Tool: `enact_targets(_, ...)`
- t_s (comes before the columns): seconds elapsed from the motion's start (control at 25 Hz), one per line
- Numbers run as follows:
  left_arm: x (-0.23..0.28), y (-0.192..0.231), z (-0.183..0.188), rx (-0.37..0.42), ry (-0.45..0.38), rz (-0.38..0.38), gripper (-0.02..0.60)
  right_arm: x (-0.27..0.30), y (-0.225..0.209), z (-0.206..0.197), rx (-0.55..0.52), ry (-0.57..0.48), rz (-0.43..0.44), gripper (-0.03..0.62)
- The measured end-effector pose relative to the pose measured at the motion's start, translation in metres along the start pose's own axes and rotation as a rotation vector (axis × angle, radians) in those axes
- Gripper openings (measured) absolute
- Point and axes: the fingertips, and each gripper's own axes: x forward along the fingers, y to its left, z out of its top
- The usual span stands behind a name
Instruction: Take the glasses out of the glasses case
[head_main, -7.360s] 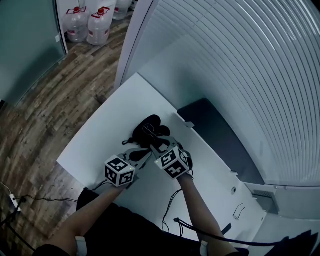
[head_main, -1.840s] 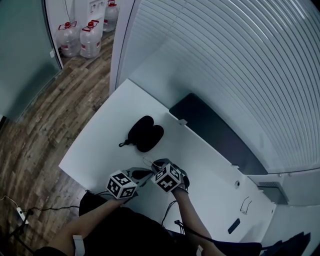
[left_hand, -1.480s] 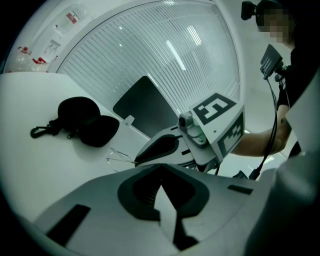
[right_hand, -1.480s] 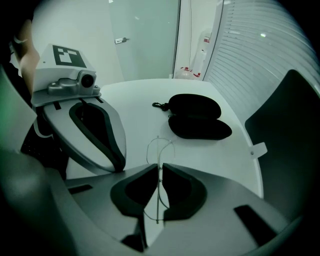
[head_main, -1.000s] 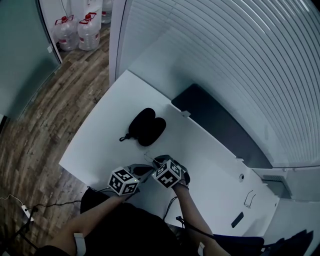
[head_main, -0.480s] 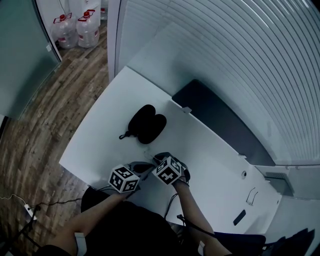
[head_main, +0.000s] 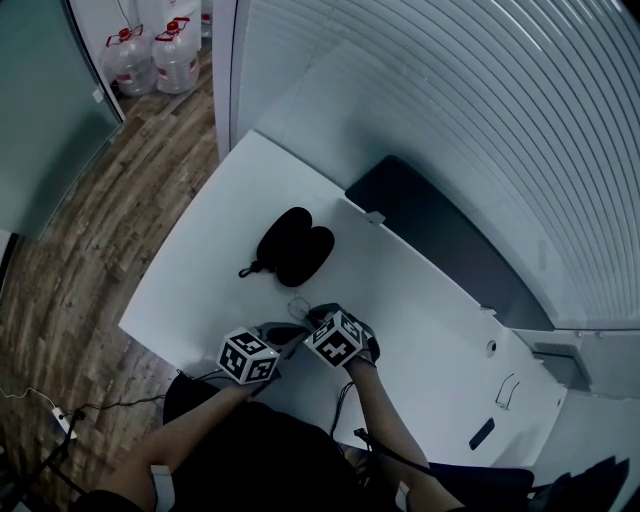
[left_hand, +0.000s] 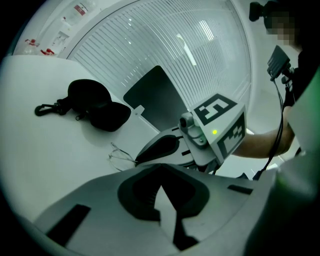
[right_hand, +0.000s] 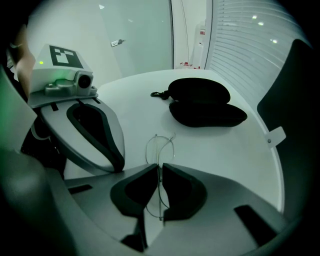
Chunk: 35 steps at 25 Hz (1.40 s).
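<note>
Pinching glasses, right gripper faces open glasses case.

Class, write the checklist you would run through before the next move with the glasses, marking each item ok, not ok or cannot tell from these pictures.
1. Thin wire-framed glasses are out of the black soft glasses case: ok, they are clear of it.
2. Right hand-held gripper has a grip on the frame: ok, its jaws are shut on the wire.
3. Left hand-held gripper is free to help: ok, jaws together with nothing between them.
4. Bare white table lies ahead of the glasses for setting them down: ok.
5. Temple arms are folded or spread: cannot tell, the wire is too fine.
</note>
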Motion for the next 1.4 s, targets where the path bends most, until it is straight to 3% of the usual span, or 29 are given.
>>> enact_targets(0.56, -0.001, 0.0, 0.001, 0.014, 0.0, 0.003, 0.007, -0.001, -0.002, 0.002, 0.036, -0.036, -0.009, 0.04)
enact_targets(0.76, -0.004, -0.002, 0.004, 0.022, -0.003, -0.006, 0.006, -0.004, -0.004, 0.005, 0.038, -0.043, -0.019, 0.075)
enact_targets(1.08, -0.01, -0.004, 0.009, 0.044, -0.017, -0.008, 0.007, -0.015, -0.003, 0.016, 0.035, -0.084, -0.056, 0.078)
enact_targets(1.4, -0.021, -0.018, 0.017, 0.101, -0.03, -0.015, 0.007, -0.035, 0.0, 0.025, 0.094, -0.19, -0.115, 0.077)
